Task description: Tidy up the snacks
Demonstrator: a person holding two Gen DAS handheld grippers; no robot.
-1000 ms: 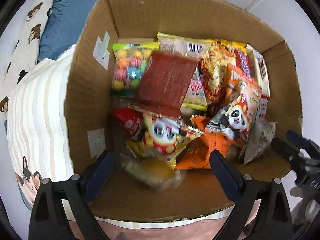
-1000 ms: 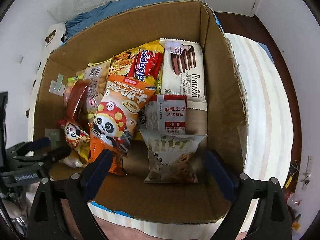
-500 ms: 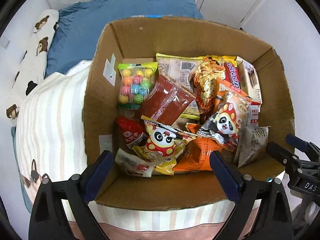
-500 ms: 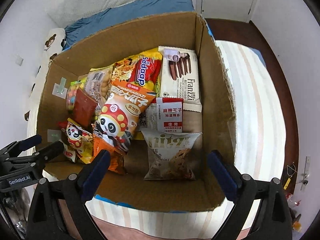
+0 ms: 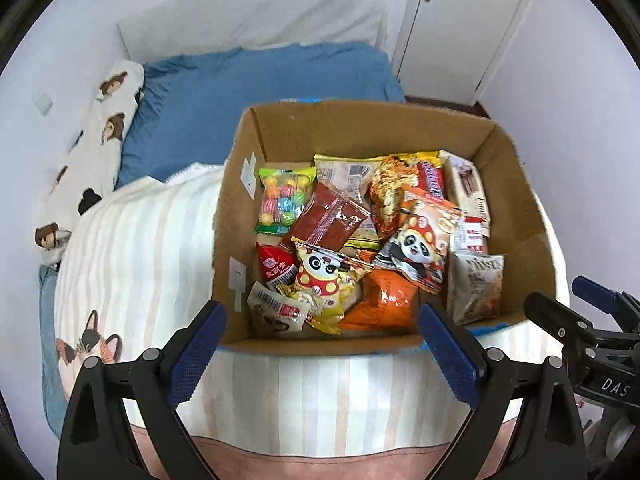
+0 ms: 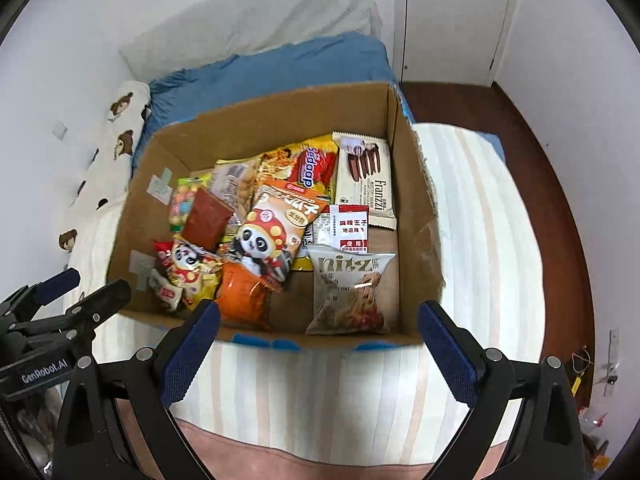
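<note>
A cardboard box (image 5: 516,216) (image 6: 416,208) stands on a striped bedspread, full of snack packets: a candy-ball bag (image 5: 285,200), a dark red packet (image 5: 330,216), panda-print bags (image 5: 418,246) (image 6: 266,236), a white wafer pack (image 6: 366,176) and a grey oat-snack bag (image 6: 350,292). My left gripper (image 5: 322,354) is open and empty, above the box's near edge. My right gripper (image 6: 318,352) is open and empty, also at the near edge. Each gripper shows at the side of the other's view.
The box sits on a bed with a cream striped cover (image 5: 132,264) and a blue blanket (image 5: 248,92) behind. A bear-print pillow (image 5: 96,140) lies along the left wall. A white door (image 5: 460,28) and dark wood floor (image 6: 532,152) are at the right.
Both grippers have pulled back and up from inside the box to outside its near edge. The box now looks smaller and more of the bed and room is in view.
</note>
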